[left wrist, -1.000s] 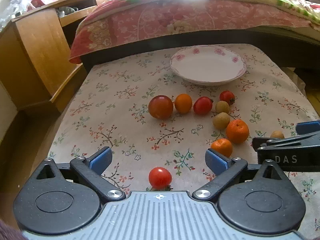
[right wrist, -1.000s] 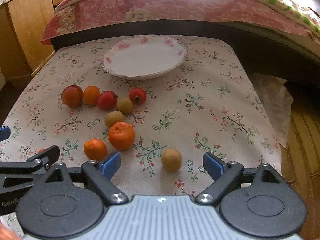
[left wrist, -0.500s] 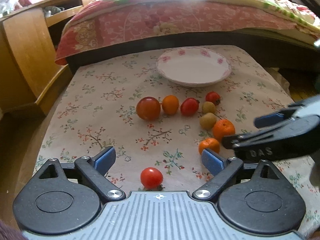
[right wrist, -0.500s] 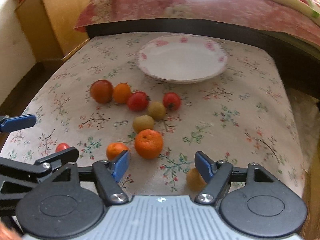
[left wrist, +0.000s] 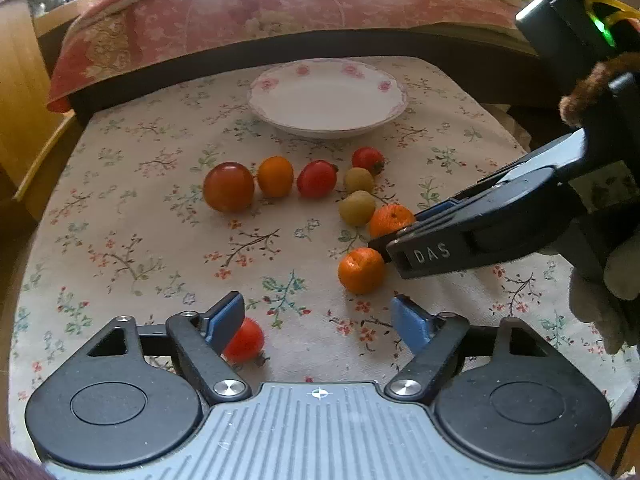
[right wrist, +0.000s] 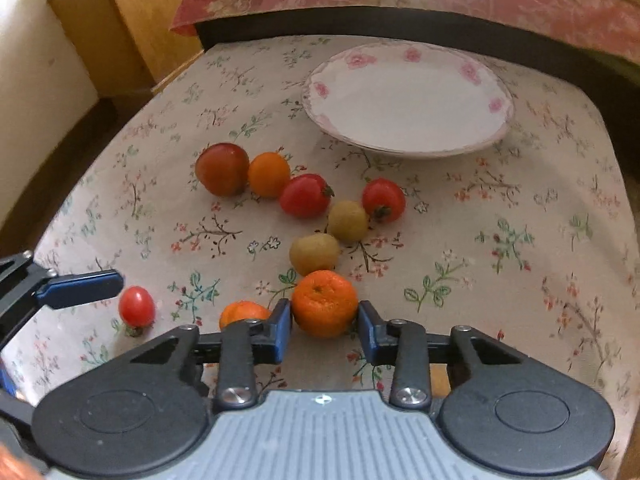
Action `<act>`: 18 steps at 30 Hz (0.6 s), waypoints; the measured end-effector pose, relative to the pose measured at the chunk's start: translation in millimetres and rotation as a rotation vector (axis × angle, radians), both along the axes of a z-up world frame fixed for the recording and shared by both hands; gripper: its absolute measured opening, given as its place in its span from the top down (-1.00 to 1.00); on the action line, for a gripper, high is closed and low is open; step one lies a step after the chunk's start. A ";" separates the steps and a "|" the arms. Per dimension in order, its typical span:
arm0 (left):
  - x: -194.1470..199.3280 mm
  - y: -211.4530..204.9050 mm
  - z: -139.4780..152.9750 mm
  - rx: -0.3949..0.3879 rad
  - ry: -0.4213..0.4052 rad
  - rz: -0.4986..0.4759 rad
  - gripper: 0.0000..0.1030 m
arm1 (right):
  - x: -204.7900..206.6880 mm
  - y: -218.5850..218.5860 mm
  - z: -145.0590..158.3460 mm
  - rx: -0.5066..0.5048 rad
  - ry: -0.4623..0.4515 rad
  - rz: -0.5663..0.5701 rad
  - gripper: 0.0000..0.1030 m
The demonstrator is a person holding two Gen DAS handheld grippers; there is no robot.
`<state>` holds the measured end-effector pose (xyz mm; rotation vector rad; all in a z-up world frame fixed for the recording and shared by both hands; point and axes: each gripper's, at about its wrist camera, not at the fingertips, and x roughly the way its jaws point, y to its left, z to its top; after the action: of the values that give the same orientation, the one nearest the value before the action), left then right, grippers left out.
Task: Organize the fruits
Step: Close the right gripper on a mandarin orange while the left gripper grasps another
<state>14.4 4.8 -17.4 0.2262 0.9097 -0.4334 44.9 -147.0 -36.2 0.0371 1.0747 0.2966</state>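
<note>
Several fruits lie on the floral tablecloth in front of an empty white plate [left wrist: 326, 98], which also shows in the right wrist view [right wrist: 408, 100]. My right gripper [right wrist: 325, 326] has its blue pads on both sides of the large orange [right wrist: 324, 304], touching or nearly touching it. A smaller orange [right wrist: 242, 312] lies just left of it. My left gripper [left wrist: 318, 318] is open, with a small red tomato [left wrist: 244, 340] by its left pad. A row of tomatoes [left wrist: 228, 186] and two green-yellow fruits [left wrist: 357, 208] lie farther back.
A bed with a pink floral cover [left wrist: 280, 4] runs behind the table. A wooden cabinet [right wrist: 132, 12] stands at the left. The right gripper's body [left wrist: 480, 236] reaches in from the right in the left wrist view. The table edge drops off at the right [right wrist: 624, 200].
My right gripper has moved left and forward to the large orange and its jaws have narrowed around it. My left gripper has shifted so the small tomato sits by its left pad.
</note>
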 end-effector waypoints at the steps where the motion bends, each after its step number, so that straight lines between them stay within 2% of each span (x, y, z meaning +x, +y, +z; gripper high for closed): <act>1: 1.4 -1.8 -1.5 -0.001 -0.005 -0.004 -0.56 | 0.0 -1.8 0.3 0.002 0.007 0.005 0.29; 4: 5.6 -8.5 -4.3 -0.018 0.016 -0.033 -0.34 | -2.0 -13.9 1.3 0.006 0.030 -0.017 0.30; 7: 7.2 -18.3 -5.2 -0.027 0.014 -0.052 -0.25 | -5.5 -25.6 5.1 0.034 0.041 -0.046 0.30; 11: 10.7 -32.2 -6.3 0.015 -0.010 -0.059 -0.14 | -10.8 -31.3 8.5 0.030 0.033 -0.054 0.30; 15: 13.6 -41.2 -11.5 0.086 -0.014 -0.050 0.04 | -11.4 -38.2 11.8 0.042 0.032 -0.079 0.30; 18: 14.3 -43.2 -12.3 0.086 0.010 -0.050 0.20 | -11.8 -37.3 16.8 0.041 0.017 -0.076 0.30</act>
<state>28.8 -38.3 -29.7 0.3257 0.9350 -0.4425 33.2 -184.2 -19.4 0.1170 1.0817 0.2498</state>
